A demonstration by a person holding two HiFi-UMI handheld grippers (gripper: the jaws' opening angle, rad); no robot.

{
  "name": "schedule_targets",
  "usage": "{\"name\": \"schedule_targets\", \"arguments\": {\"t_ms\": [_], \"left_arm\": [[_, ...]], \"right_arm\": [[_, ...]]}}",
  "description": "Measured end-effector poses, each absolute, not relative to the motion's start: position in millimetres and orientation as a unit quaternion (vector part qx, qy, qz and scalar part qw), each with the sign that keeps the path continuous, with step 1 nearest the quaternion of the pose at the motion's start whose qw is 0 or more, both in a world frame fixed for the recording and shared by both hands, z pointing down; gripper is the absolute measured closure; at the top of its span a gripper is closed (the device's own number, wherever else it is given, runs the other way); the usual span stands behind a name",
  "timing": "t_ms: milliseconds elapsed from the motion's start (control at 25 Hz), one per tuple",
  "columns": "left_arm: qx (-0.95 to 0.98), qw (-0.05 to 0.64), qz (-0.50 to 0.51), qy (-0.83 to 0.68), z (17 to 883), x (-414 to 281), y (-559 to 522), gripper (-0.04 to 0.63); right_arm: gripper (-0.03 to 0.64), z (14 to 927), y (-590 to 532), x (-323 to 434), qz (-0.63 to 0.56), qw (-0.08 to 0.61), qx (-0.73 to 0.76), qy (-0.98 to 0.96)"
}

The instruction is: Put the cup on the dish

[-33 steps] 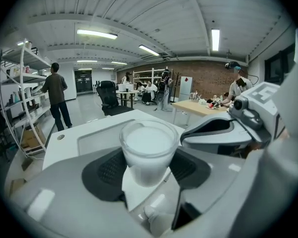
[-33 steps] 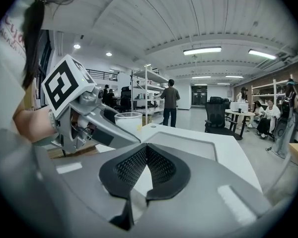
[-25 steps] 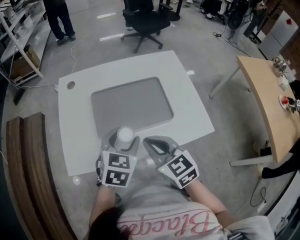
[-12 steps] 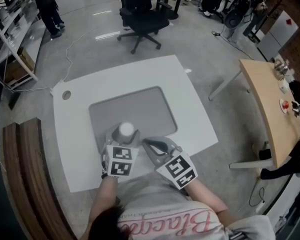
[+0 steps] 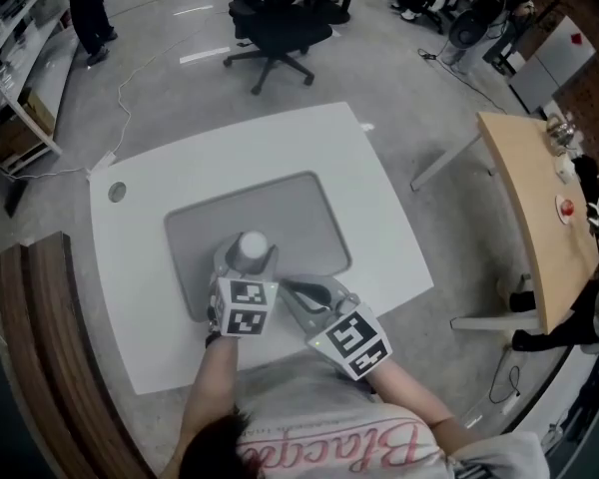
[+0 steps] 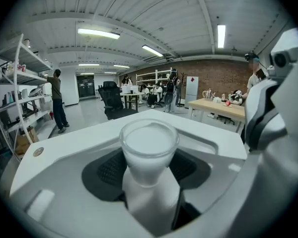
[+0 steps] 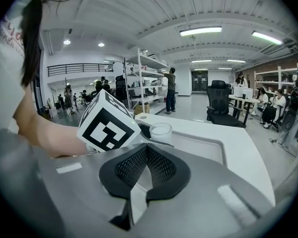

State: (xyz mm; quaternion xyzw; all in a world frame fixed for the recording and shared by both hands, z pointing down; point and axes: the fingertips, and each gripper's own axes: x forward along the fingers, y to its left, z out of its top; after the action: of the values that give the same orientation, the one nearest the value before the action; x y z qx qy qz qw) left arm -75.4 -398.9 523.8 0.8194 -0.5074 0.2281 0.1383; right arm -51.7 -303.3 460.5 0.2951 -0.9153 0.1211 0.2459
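Note:
A white cup (image 5: 252, 244) stands upright between the jaws of my left gripper (image 5: 248, 255), which is shut on its lower body. In the left gripper view the cup (image 6: 149, 150) fills the middle, its rim above the black pads. It is held over the near left part of a grey rectangular dish (image 5: 290, 213) set in the white table (image 5: 379, 183). My right gripper (image 5: 290, 287) is at the dish's near edge, just right of the left one, jaws shut on nothing (image 7: 145, 165). From the right gripper view the cup (image 7: 161, 132) shows beyond the left gripper's marker cube (image 7: 107, 123).
A black office chair (image 5: 275, 23) stands beyond the table. A wooden desk (image 5: 529, 198) is to the right, a wooden bench (image 5: 50, 367) to the left. A round grommet (image 5: 117, 192) sits in the table's far left corner. A person (image 5: 85, 8) stands by shelves.
My left gripper has carried the cup forward from the dish's near edge to over the dish. The right gripper has followed a little.

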Motion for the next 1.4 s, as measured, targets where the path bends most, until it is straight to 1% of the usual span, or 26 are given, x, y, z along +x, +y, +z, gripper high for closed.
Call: {"name": "schedule_targets", "arguments": {"t_ms": [600, 920, 1000, 1080, 1200, 1280, 1400], "left_arm": [[0.814, 0.165, 0.250, -0.498, 558, -73, -413, 0.336], [0.812, 0.160, 0.252, -0.501, 560, -74, -417, 0.332], [0.810, 0.159, 0.251, -0.505, 560, -76, -419, 0.222], [0.805, 0.158, 0.245, -0.517, 557, -80, -420, 0.210], [0.795, 0.164, 0.240, -0.533, 553, -90, -414, 0.215], [0.793, 0.169, 0.235, -0.536, 548, -95, -406, 0.263], [0.796, 0.156, 0.225, -0.540, 532, -98, -392, 0.343]], "right_arm": [[0.615, 467, -304, -36, 0.144, 0.253, 0.317, -0.903], [0.615, 463, -305, -38, 0.144, 0.248, 0.322, -0.902], [0.615, 460, -305, -39, 0.143, 0.242, 0.323, -0.903], [0.615, 458, -305, -38, 0.143, 0.238, 0.327, -0.903], [0.615, 456, -304, -35, 0.148, 0.231, 0.337, -0.901], [0.615, 453, -302, -33, 0.150, 0.222, 0.343, -0.900], [0.616, 448, -301, -28, 0.146, 0.208, 0.353, -0.901]]}}
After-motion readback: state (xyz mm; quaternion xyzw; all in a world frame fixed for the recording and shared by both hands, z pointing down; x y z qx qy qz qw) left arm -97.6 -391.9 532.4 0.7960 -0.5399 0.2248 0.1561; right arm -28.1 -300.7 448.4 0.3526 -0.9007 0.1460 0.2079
